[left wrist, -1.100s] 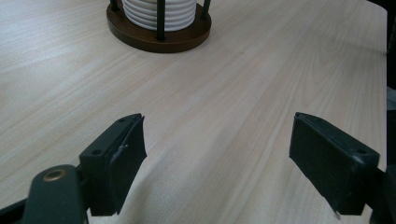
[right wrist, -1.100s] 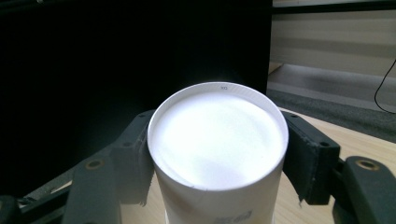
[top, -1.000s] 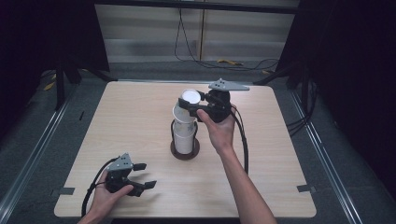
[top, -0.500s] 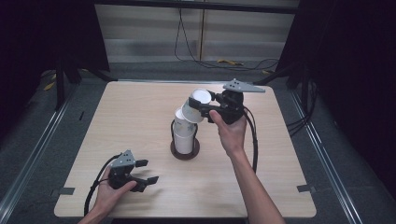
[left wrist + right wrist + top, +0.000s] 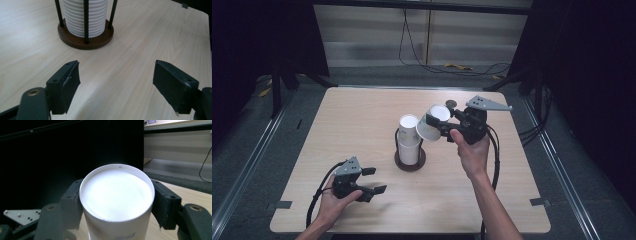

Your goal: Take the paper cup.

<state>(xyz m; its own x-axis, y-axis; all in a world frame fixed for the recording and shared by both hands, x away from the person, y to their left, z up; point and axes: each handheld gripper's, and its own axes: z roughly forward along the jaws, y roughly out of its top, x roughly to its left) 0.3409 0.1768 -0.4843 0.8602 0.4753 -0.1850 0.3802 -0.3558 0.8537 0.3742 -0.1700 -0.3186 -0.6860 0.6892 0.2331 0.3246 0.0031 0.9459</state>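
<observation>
A white paper cup (image 5: 430, 126) hangs tilted in the air, its bottom turned toward the camera in the right gripper view (image 5: 116, 195). My right gripper (image 5: 438, 127) is shut on its sides, just right of the cup stack. The stack of white ribbed cups (image 5: 409, 139) stands upright in a holder with black rods and a round brown base (image 5: 410, 162) at the table's middle. Near the front left edge, my left gripper (image 5: 373, 180) rests low and open; its jaws have just been closing, with nothing between them. It points at the stack (image 5: 85, 15) and base (image 5: 85, 38).
The light wooden table (image 5: 362, 115) has dark floor on all sides. A small dark round thing (image 5: 451, 103) lies behind the right gripper. Black cables trail from both grippers toward the front edge.
My right gripper has carried the cup rightward, away from the top of the stack, and the cup now tilts. The left gripper's jaws have narrowed a little; that hand has stayed about where it was.
</observation>
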